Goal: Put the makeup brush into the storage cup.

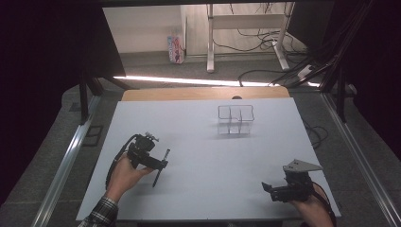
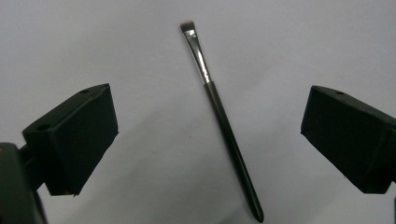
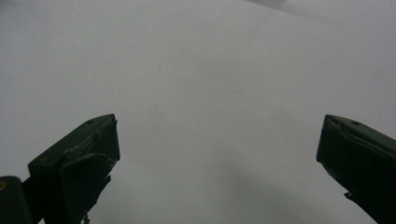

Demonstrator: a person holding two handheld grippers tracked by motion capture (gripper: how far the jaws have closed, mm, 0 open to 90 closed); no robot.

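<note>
**Left gripper poised over a slim makeup brush, jaws spread**

Left gripper [image 1: 161, 165] hangs over the left half of the white bench [image 1: 198, 142], near the front edge, with its two black jaws standing wide apart and nothing between them gripped. In the left gripper view the gripper [image 2: 208, 135] straddles a makeup brush [image 2: 224, 135] that lies flat on the bench surface, roughly midway between the jaws and touching neither.

That brush is thin and straight. Its handle is glossy black, tapering to a rounded point at the end nearest the camera. A bright silver ferrule joins the handle farther off, narrowing and flattening towards a short, angled tuft of brownish bristles at the far tip. It lies slightly slanted across the view, bristle end leaning left. In the high view the brush [image 1: 156, 178] shows as a dark sliver just beneath the gripper, pointing towards the front edge.

Right gripper [image 1: 274, 188] rests near the front right corner of the bench, held in the person's hand [image 1: 312, 210], with a grey three-cornered plate on top. Its jaws are likewise spread wide over bare white surface [image 3: 219, 140].

A clear compartmented organiser [image 1: 235, 120] stands towards the back edge, right of centre, well apart from both grippers.
</note>
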